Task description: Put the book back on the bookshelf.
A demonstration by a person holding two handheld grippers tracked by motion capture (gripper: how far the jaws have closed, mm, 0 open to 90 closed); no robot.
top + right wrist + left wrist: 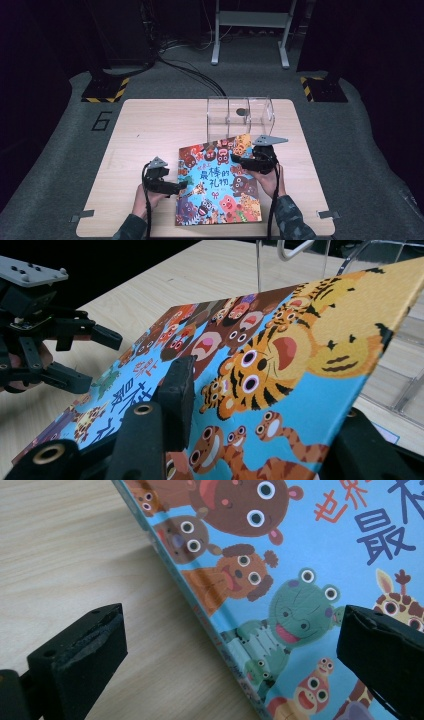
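Currently: right gripper (243, 161) clamps picture book (218, 182), far edge raised | left gripper (181, 185) open at spine, no grip | remaining: transfer toward acrylic organizer (240, 117).

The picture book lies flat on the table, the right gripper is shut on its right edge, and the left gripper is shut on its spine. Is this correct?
Not fully. In the left gripper view, the left gripper is open: its jaws stand apart on either side of the spine of the picture book, without pressing it. The right gripper does clamp the right edge, but lifts that edge.
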